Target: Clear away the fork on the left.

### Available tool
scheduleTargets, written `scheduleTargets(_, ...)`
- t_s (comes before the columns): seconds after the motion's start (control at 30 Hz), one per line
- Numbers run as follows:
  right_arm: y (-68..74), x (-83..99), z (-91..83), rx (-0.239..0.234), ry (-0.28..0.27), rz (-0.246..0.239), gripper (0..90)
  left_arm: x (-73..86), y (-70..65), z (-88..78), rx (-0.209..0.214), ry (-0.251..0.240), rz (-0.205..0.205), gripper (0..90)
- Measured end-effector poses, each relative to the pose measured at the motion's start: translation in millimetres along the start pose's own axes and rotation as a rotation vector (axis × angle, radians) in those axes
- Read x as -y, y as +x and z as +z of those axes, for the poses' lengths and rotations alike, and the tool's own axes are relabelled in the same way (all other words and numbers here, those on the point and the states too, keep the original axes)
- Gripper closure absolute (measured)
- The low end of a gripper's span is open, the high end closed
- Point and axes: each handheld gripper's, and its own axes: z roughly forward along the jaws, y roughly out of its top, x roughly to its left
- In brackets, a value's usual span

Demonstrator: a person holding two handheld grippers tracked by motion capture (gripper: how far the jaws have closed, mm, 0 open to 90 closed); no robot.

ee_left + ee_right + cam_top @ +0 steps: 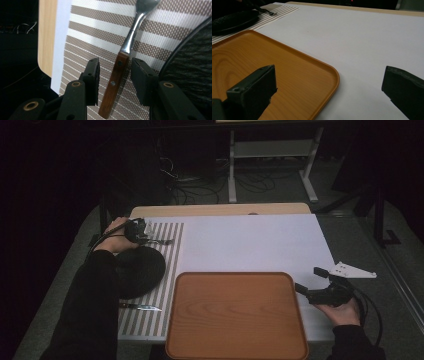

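A fork (116, 77) with a wooden handle and steel head lies on the striped placemat (100, 32). My left gripper (115, 62) is down over it, jaws on either side of the handle with a gap at each pad, so it is open. From above, that gripper (145, 237) is at the mat's far left end with the fork (161, 241) pointing right. My right gripper (308, 279) is open by the right edge of the wooden tray (235, 315), nothing between its jaws (329, 75).
A black round plate (140, 270) sits on the placemat just near of the fork, close beside the left gripper. A knife (142, 307) lies near the mat's front. White table surface (250, 240) stretches beyond the tray. A white three-cornered plate (352, 270) lies at the right edge.
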Motion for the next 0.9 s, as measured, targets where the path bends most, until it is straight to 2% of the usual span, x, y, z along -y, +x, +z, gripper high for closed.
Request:
scheduleTargets(0.2, -0.2, 0.0, -0.3, 0.002, -0.002, -0.001, 0.0, -0.2, -0.6, 7.8, 0.021, 0.014, 0.024, 61.1)
scheduleTargets(0.3, -0.1, 0.1, -0.2, 0.002, 0.003, 0.001, 0.0, -0.4, -0.3, 9.3, 0.028, 0.01, 0.022, 61.8)
scheduleTargets(0.33, 0.2, 0.2, -0.1, 0.003, 0.006, -0.002, 0.0, 0.2, 0.1, 10.6, 0.036, -0.012, 0.009, 62.0)
scheduleTargets(0.4, 0.3, 0.2, -0.1, 0.003, 0.006, -0.002, 0.0, 0.7, 0.9, 11.7, 0.046, -0.021, 0.004, 62.0)
scheduleTargets(0.57, -0.8, 0.6, -0.8, 0.007, 0.004, 0.002, 0.0, 0.9, 2.6, 14.8, 0.066, -0.02, 0.004, 65.3)
scheduleTargets(0.7, -1.2, 0.7, -1.3, 0.009, 0.001, 0.003, 0.0, -0.2, 2.5, 16.4, 0.056, -0.012, 0.016, 71.2)
scheduleTargets(0.73, -1.0, 0.7, -1.4, 0.01, 0.001, 0.002, 0.0, -0.9, 2.0, 16.9, 0.051, -0.006, 0.03, 73.0)
scheduleTargets(0.9, -1.1, 0.8, -1.4, 0.012, 0.002, 0.001, 0.0, -3.2, 0.9, 17.0, 0.034, 0.011, 0.061, 74.5)
